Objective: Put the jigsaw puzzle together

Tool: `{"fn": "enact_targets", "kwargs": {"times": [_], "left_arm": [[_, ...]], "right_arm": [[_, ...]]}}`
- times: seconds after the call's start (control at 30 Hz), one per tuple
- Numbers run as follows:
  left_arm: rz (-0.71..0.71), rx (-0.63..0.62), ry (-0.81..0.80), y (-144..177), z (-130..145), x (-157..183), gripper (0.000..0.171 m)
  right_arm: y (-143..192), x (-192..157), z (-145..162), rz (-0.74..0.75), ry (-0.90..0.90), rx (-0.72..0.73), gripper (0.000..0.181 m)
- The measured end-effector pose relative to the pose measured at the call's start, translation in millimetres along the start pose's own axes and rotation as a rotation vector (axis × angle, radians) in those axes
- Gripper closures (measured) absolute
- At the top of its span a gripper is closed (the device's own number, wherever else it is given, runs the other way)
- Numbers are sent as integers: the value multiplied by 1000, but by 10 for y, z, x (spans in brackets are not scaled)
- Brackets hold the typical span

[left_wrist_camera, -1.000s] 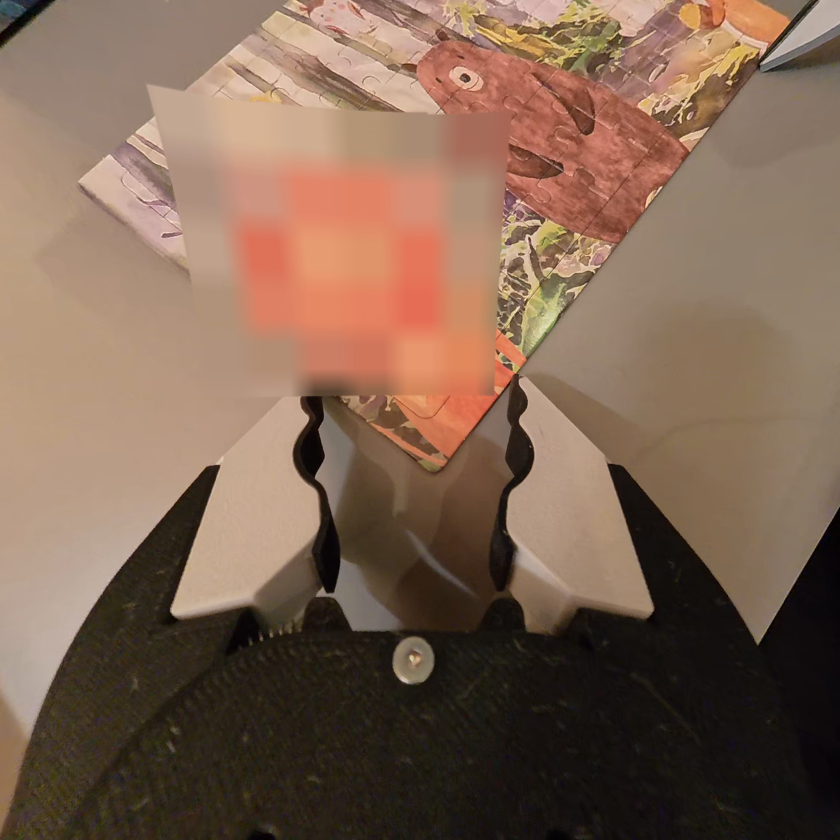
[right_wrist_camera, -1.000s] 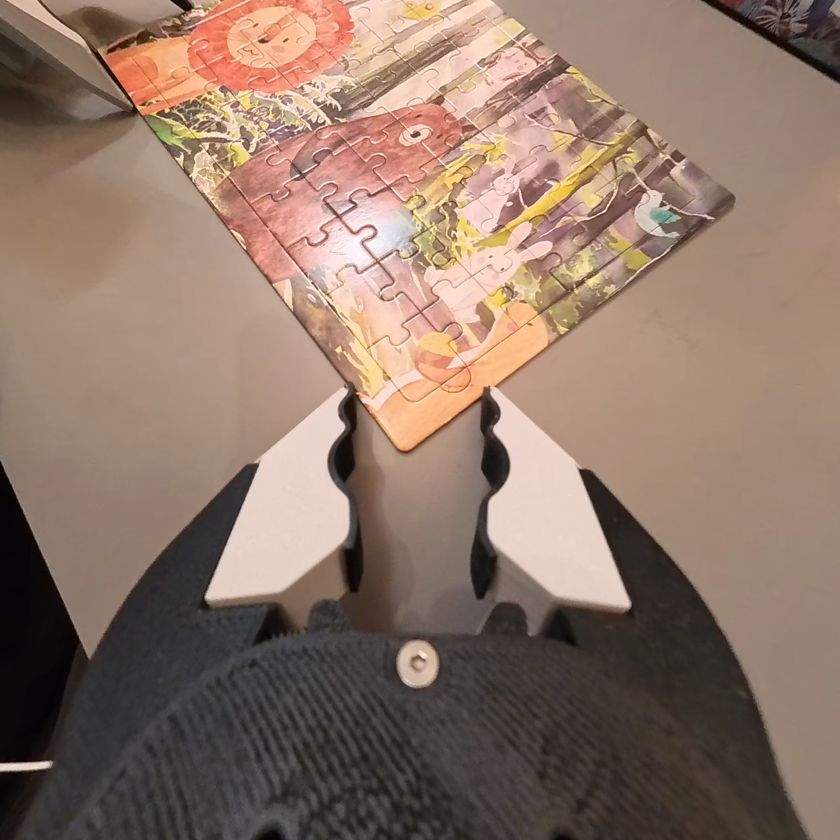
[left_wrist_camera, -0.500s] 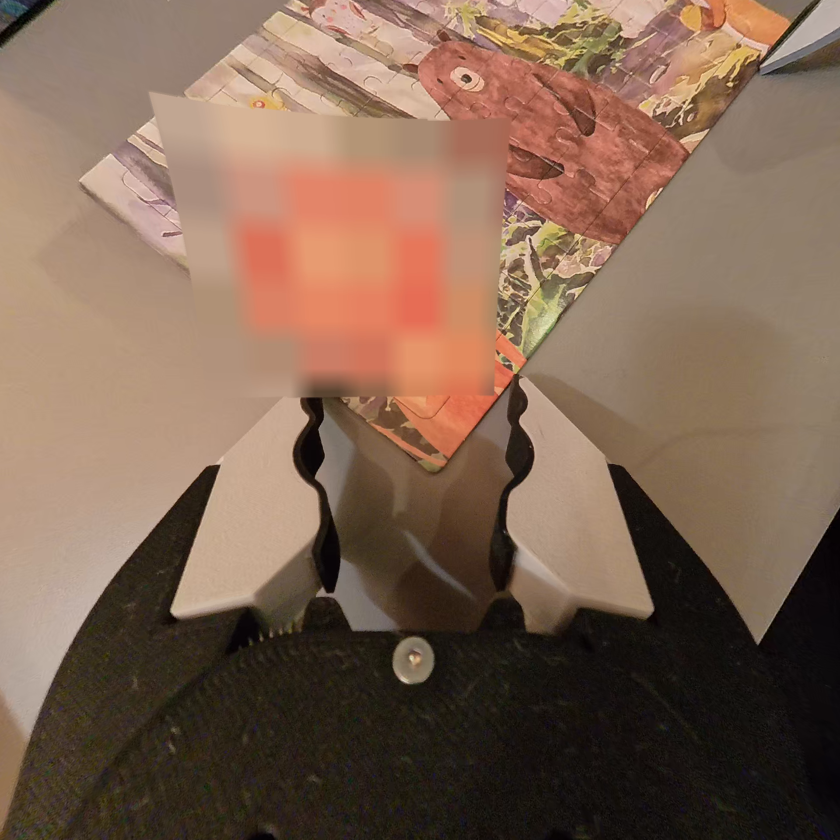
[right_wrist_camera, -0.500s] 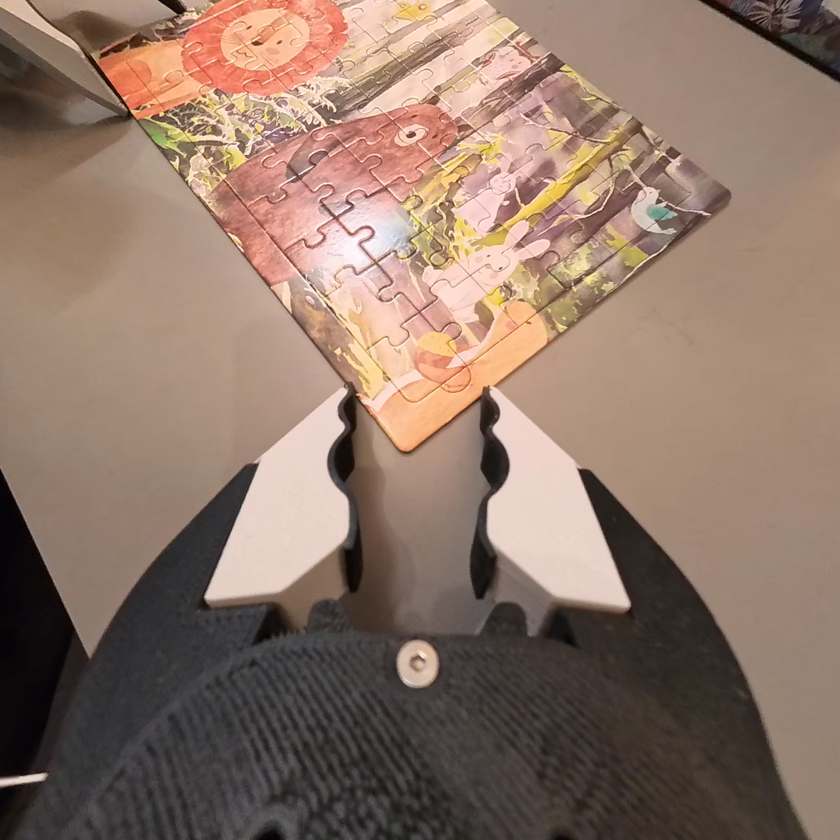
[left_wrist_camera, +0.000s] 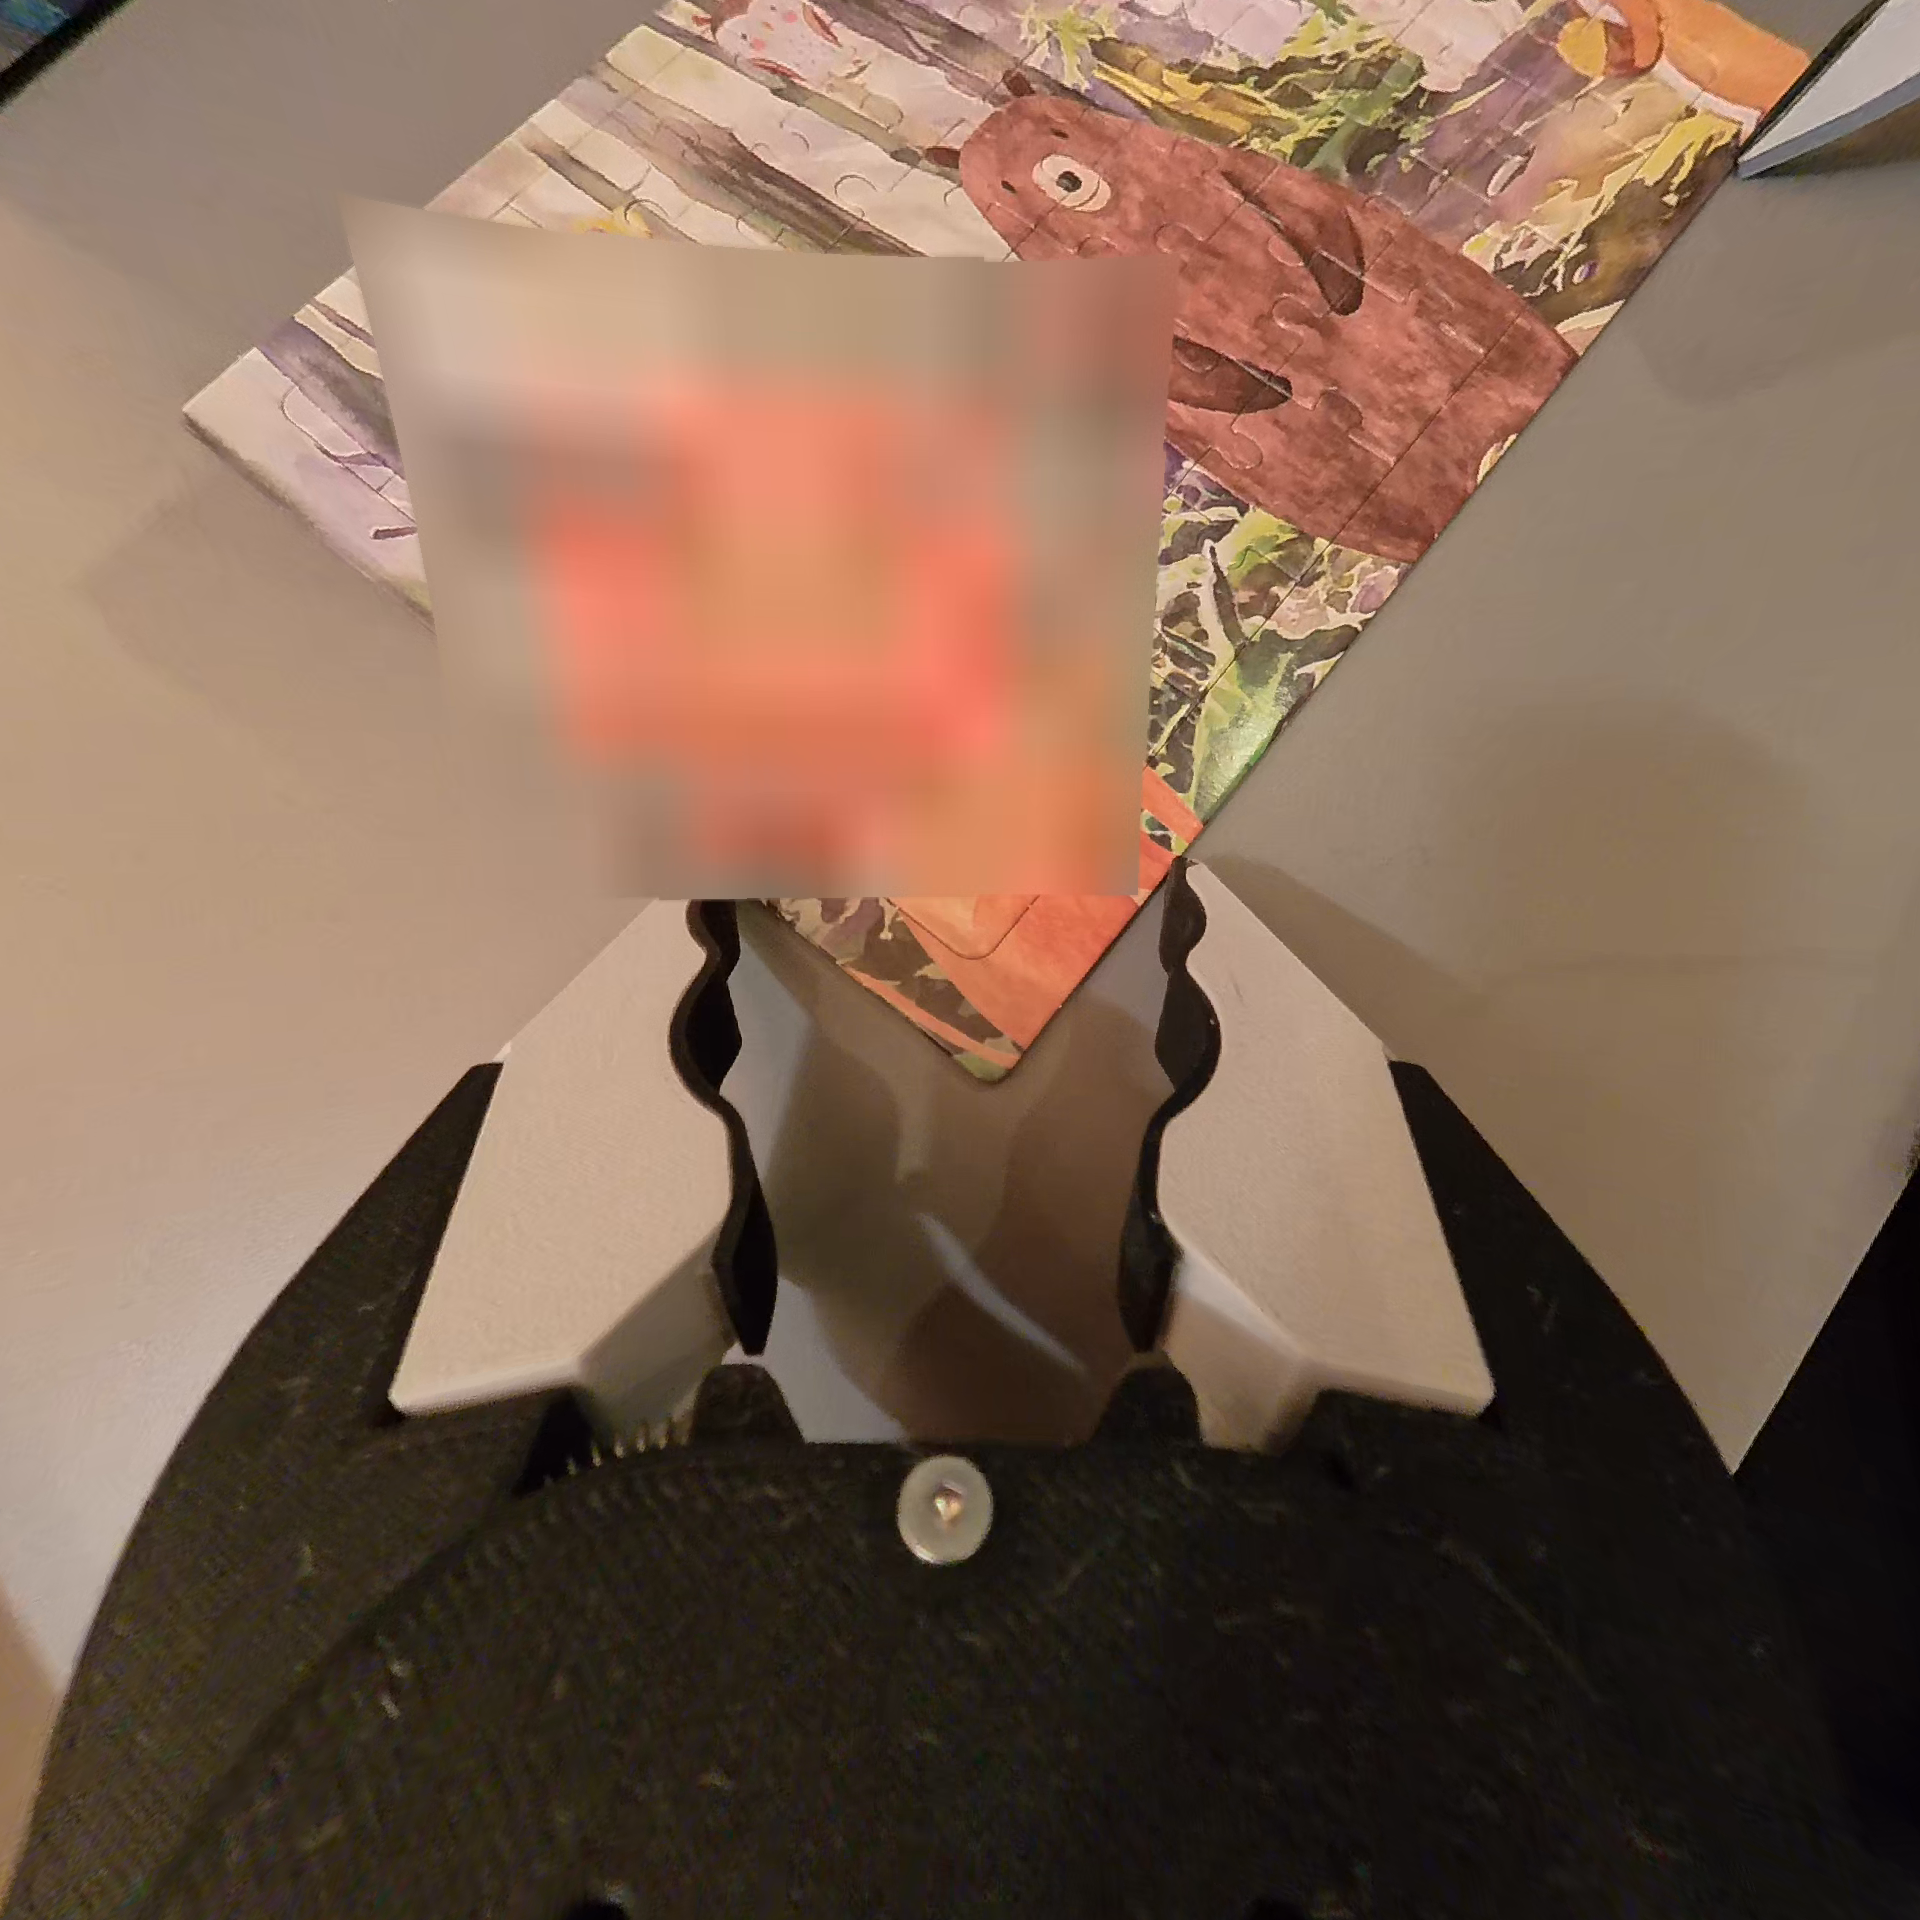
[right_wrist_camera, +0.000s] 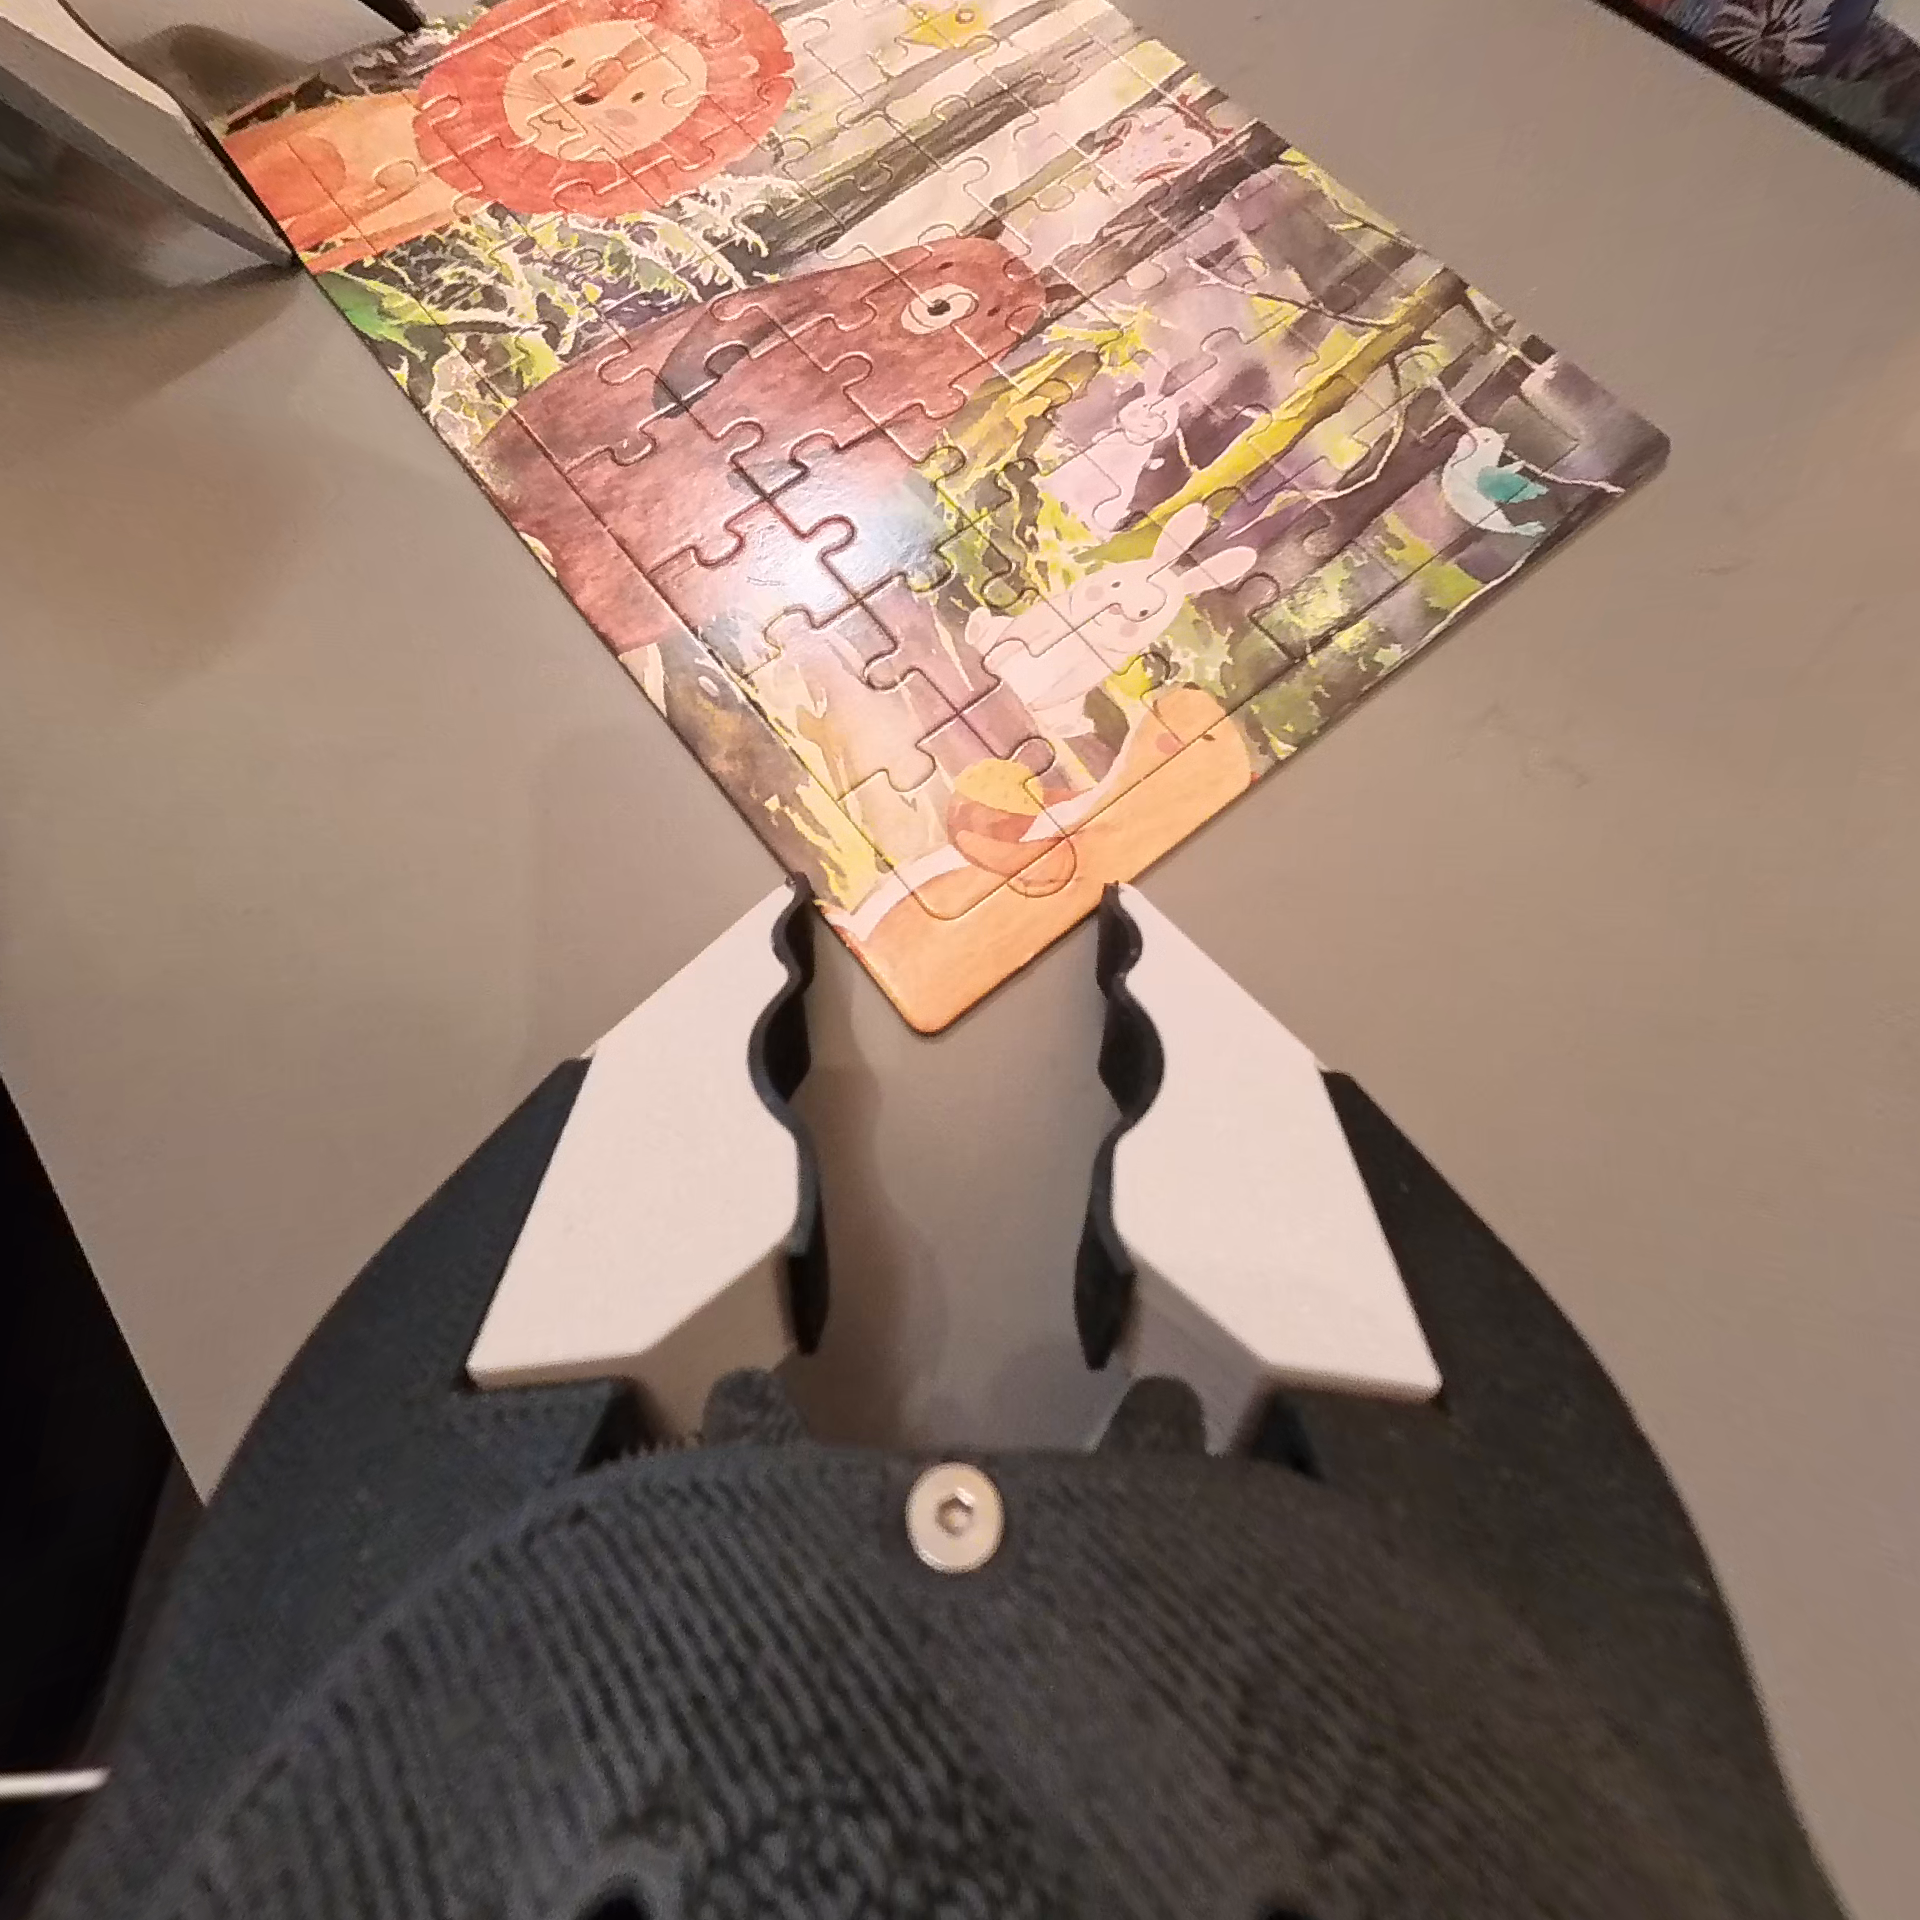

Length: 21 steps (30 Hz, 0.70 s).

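The jigsaw puzzle lies flat on the grey table, with all visible pieces joined. It shows a brown bear, a lion, rabbits and trees. My left gripper is open and empty, with one puzzle corner between its fingers. A blurred patch hides part of the puzzle in this view. My right gripper is open and empty, with the orange corner of the puzzle between its fingers. Whether either gripper's fingers touch the puzzle edges cannot be told.
A grey wedge, apparently the other gripper's finger, sits at the puzzle's far corner in each view. The table edge runs close on the right in the left wrist view and on the left in the right wrist view. A dark patterned object lies at the far right.
Almost nothing has changed. The right wrist view has drifted very slightly. Both grippers stay open at the puzzle's corners.
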<state>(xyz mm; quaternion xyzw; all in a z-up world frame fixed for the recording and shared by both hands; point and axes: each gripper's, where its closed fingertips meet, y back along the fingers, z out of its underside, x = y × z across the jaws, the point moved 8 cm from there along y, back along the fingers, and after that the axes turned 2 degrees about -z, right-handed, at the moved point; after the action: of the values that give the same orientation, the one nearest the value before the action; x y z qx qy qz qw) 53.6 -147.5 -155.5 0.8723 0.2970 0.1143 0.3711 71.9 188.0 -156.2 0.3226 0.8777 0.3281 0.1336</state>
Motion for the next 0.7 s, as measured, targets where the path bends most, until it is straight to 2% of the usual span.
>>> {"fn": "enact_targets", "kwargs": {"times": [0.7], "left_arm": [[-11,-1,4,23,38,-12,91]], "right_arm": [[0,-52,2,44,-35,2,130]]}}
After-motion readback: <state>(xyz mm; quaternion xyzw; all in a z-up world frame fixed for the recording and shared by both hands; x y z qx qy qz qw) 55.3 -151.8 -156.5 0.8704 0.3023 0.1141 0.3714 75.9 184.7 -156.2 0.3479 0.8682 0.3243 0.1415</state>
